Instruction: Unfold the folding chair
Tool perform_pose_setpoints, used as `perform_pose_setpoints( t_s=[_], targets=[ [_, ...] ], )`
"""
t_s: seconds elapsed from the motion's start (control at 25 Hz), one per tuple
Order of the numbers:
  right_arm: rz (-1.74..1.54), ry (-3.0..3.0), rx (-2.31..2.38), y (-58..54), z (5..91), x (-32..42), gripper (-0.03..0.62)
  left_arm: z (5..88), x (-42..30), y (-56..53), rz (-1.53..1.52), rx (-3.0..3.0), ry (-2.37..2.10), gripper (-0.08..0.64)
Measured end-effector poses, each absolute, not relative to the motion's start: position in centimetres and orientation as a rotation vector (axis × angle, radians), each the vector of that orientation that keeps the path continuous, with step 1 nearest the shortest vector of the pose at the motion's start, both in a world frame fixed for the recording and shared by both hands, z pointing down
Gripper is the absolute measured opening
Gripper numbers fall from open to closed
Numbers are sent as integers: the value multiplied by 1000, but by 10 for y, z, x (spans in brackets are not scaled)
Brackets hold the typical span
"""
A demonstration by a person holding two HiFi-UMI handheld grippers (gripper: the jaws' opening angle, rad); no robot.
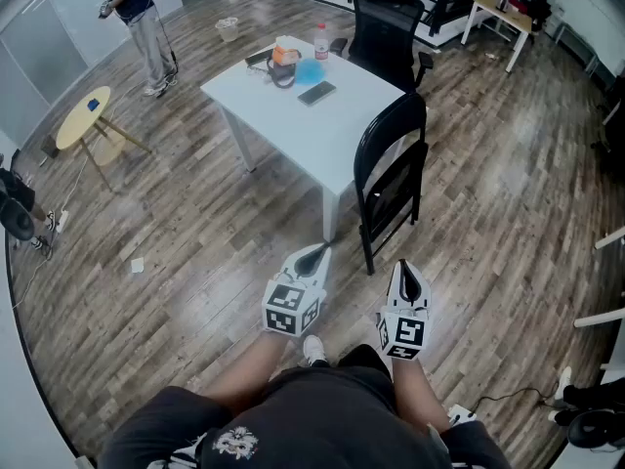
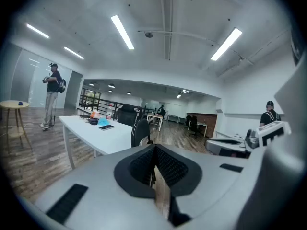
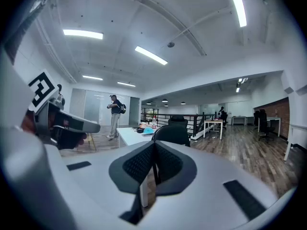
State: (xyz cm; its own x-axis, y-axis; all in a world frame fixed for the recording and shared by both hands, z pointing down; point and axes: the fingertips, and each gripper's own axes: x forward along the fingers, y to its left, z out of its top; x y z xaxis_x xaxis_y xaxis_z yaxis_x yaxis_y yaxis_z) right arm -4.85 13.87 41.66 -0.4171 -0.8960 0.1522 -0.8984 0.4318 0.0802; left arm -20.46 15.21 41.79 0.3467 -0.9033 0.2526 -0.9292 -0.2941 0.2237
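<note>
Left hand-held gripper [image 1: 313, 255] and right hand-held gripper [image 1: 405, 271] are both riding with their jaws pressed together on nothing. I am holding them low and side by side in front of me, since no grasp is due yet.

Ahead of them the folding chair [image 1: 392, 169] is standing upright on the wooden floor [image 1: 195, 262], seemingly collapsed flat with its seat tucked up against the back. It is sitting just beside the right edge of the white table [image 1: 283, 125], close to the near right corner, probably parked there out of the way. Both hand-held grippers are pointing toward it but are apart from it, with bare floor lying between. The right one is sitting nearer the chair's feet, while the left one is aiming more at the table's near corner leg. I am judging that I need to close in and open the jaws before taking hold.

A phone [image 1: 316, 93] and a bottle [image 1: 321, 41] are lying toward the table's far edge. An office chair [image 1: 387, 29] is standing beyond it, and a person [image 1: 145, 18] is standing well off at the far left.
</note>
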Motion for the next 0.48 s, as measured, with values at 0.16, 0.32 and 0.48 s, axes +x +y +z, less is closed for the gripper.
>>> perform_pose_setpoints(
  t_s=[0.16, 0.32, 0.48],
  targets=[
    [67, -2513, 1590, 114, 435, -58, 15, 425, -218, 124, 150, 2304, -1632, 3],
    [104, -2490, 1592, 84, 454, -61, 15, 439, -216, 89, 180, 2305, -1605, 3],
    [106, -2504, 1578, 33, 455, -70, 15, 449, -215, 39, 211, 2308, -1584, 3]
  ],
)
